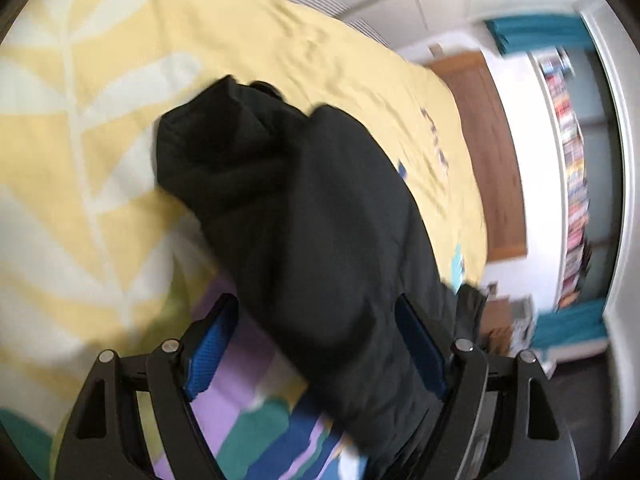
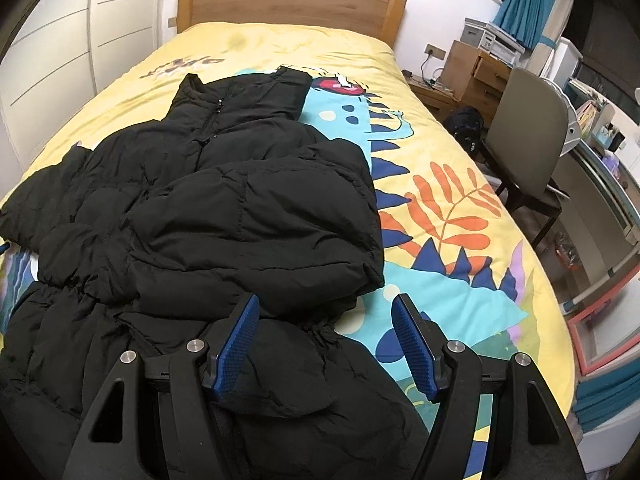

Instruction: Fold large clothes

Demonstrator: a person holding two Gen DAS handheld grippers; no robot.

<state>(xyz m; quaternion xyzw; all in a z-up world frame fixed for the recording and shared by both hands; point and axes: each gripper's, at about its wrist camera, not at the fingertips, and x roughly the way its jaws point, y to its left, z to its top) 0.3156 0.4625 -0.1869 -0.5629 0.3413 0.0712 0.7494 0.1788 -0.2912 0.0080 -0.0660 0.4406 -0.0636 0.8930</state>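
The left hand-held gripper (image 1: 316,332) had its blue pads set wide, and a thick fold of the black puffer jacket (image 1: 304,208) passed between them; the view was blurred, so whether the pads pressed on the fabric cannot be told. Beyond that fold lay the yellow bedspread (image 1: 88,128) with its pale leaf print. The right hand-held gripper (image 2: 324,336) stood open above the near part of the black puffer jacket (image 2: 224,216), with nothing between its pads. The jacket lay flat on the bed (image 2: 460,240), collar toward the wooden headboard (image 2: 292,4), one sleeve folded across the front and the other extending off to the left. To the right of the bed stood a chair (image 2: 524,128) and a wooden nightstand (image 2: 472,72).
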